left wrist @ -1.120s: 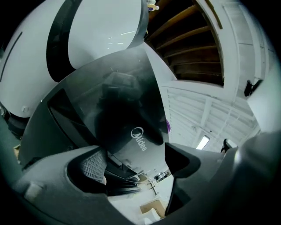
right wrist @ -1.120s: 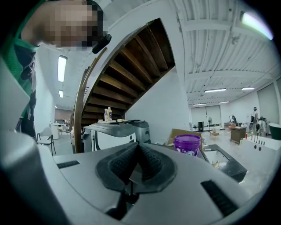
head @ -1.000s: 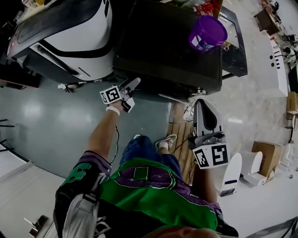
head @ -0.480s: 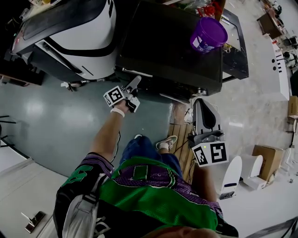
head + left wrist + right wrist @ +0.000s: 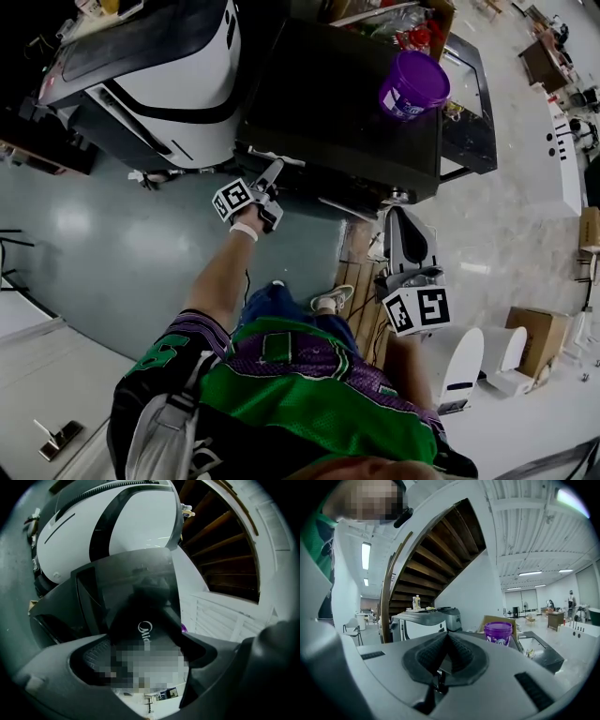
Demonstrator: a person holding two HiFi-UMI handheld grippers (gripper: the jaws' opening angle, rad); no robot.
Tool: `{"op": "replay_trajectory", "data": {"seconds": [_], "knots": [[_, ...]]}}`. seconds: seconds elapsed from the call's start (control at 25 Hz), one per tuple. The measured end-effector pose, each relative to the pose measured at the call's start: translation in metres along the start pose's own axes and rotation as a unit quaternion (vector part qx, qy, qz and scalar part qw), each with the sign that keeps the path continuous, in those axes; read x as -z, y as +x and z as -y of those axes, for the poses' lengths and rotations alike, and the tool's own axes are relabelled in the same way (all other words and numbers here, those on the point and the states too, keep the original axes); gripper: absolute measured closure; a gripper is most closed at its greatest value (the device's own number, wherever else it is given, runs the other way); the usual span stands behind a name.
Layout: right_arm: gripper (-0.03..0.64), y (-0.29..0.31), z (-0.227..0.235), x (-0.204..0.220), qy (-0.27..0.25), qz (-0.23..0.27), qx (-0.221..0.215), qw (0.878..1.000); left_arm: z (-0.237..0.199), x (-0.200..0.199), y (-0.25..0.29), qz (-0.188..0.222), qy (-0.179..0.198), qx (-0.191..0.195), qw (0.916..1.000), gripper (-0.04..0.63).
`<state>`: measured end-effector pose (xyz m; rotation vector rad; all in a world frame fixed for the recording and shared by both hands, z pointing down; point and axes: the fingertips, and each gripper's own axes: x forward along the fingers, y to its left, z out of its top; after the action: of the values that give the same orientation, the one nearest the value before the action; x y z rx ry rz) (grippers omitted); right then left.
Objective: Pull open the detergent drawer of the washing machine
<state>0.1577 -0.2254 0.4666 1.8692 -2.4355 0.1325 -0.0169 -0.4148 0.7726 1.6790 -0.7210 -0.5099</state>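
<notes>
Head view: the left tongs (image 5: pixel 274 169) reach the front of a boxy black washing machine (image 5: pixel 319 173), just under the near left corner of its flat top, the counter (image 5: pixel 328 84). The right tongs (image 5: pixel 405 217) hang well apart, off the near right corner. A purple plastic tub (image 5: pixel 414 84) stands at the far right corner.

Left gripper view: the tongs (image 5: pixel 140 656) are spread, with the dark, white-logoed detergent drawer front (image 5: pixel 140 613) between them; contact is unclear.

Right gripper view: the tongs (image 5: pixel 447 645) are pressed together on nothing, the tub (image 5: pixel 498 633) beyond.

Green-purple jersey (image 5: pixel 309 394) (white wristband (image 5: pixel 244 232)), seemingly blue jeans (image 5: pixel 278 302).
</notes>
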Motion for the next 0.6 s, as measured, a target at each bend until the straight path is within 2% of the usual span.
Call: {"op": "replay_trajectory", "data": {"seconds": [0.16, 0.28, 0.44, 0.6], "knots": [[0.617, -0.004, 0.004, -0.005, 0.002, -0.002, -0.009, 1.000, 0.000, 0.005, -0.010, 0.004, -0.016, -0.008, 0.9998, 0.141], [0.617, -0.005, 0.003, -0.010, -0.004, -0.004, -0.024, 1.000, 0.001, 0.007, -0.018, 0.010, -0.021, -0.002, 0.9997, 0.187], [0.617, -0.005, 0.005, -0.012, -0.014, -0.008, -0.036, 0.999, 0.002, 0.011, -0.015, 0.001, -0.024, 0.001, 0.9997, 0.169], [0.617, -0.007, 0.004, -0.011, -0.021, -0.014, -0.048, 0.999, -0.003, 0.008, -0.007, 0.015, -0.044, -0.010, 0.9989, 0.138]]}}
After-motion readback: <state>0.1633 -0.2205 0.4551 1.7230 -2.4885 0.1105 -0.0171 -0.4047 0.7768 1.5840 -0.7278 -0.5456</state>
